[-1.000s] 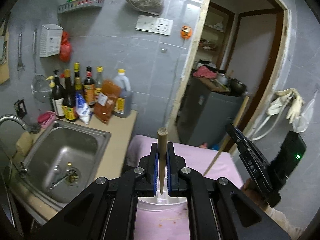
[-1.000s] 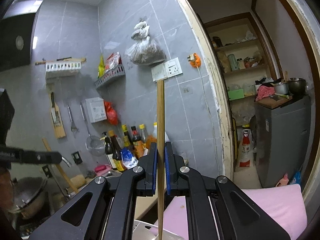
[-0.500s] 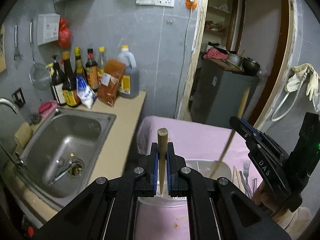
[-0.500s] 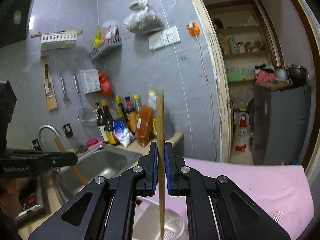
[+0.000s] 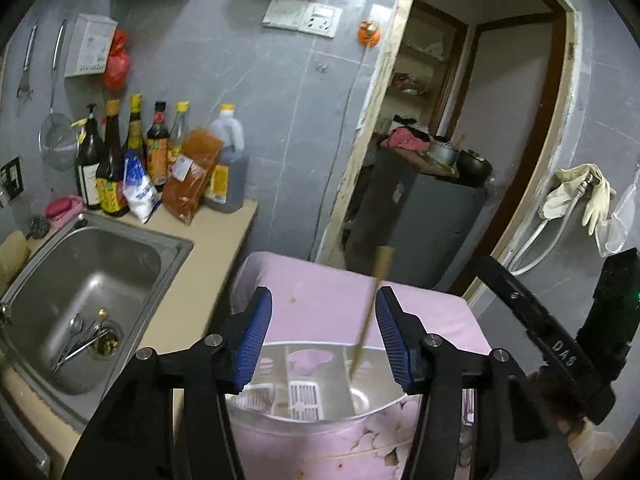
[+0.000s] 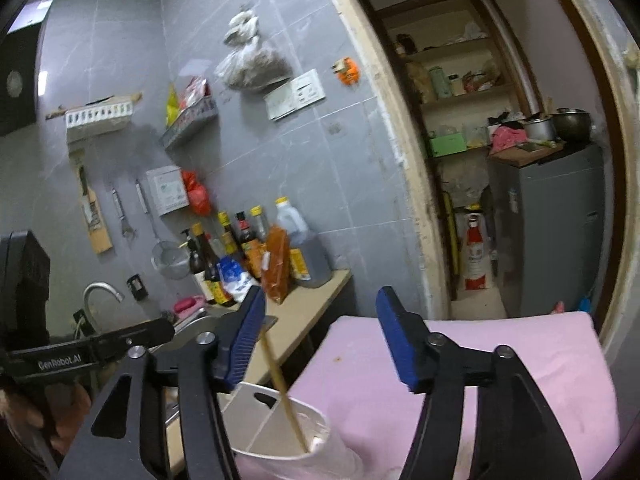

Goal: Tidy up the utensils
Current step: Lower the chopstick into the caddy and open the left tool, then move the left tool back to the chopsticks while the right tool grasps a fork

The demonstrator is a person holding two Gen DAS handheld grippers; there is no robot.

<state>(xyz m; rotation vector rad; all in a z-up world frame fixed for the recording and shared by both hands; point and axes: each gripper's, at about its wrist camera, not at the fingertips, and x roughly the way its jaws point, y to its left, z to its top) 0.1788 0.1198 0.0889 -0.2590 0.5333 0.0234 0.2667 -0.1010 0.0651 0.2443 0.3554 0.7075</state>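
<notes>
One wooden chopstick (image 5: 366,320) is seen standing tilted in one white utensil holder (image 6: 280,432) on the pink-covered counter (image 5: 328,300); its upper part is blurred. Two claws are seen. The left claw (image 5: 322,340) is held above the holder, jaws spread wide, nothing gripped. The right claw (image 6: 320,340) is likewise held wide apart and free, the chopstick (image 6: 280,380) leaning just beside its left finger. Several spoons (image 5: 78,340) lie in one steel sink (image 5: 168,248).

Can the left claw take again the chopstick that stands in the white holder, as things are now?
Probably yes. The left claw is open right above the white holder, and the chopstick leans up between its fingers, near the right one. Nothing blocks it.
</notes>
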